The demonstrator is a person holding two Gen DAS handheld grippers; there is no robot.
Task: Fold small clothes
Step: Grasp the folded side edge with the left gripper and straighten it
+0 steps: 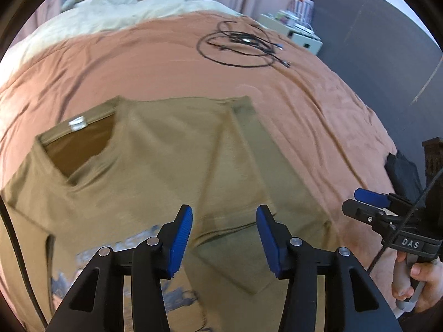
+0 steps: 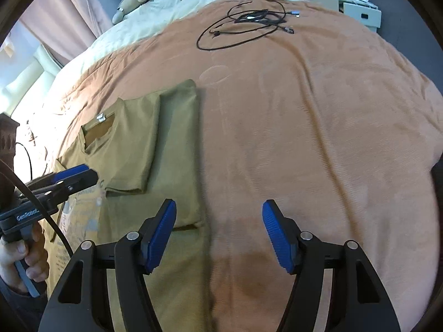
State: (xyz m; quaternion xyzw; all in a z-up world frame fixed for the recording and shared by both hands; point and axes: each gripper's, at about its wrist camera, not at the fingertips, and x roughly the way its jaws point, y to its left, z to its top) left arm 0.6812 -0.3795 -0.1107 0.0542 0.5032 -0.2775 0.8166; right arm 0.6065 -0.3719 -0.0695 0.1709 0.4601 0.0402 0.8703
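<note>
An olive-tan T-shirt (image 1: 155,171) lies flat on the orange-brown bedspread (image 1: 171,63), its right side and sleeve folded inward over the body, a white neck label up. It also shows in the right wrist view (image 2: 166,149). My left gripper (image 1: 224,240) is open and empty, hovering over the shirt's lower middle near the folded sleeve. My right gripper (image 2: 218,235) is open and empty, above the shirt's right edge and the bare bedspread (image 2: 304,138). The right gripper also appears at the right of the left wrist view (image 1: 368,202).
A coil of black cables (image 1: 241,47) lies on the far part of the bed, also seen in the right wrist view (image 2: 249,22). A pale duvet (image 1: 110,8) with soft toys is at the bed's head. A white nightstand (image 1: 299,33) stands beyond the bed.
</note>
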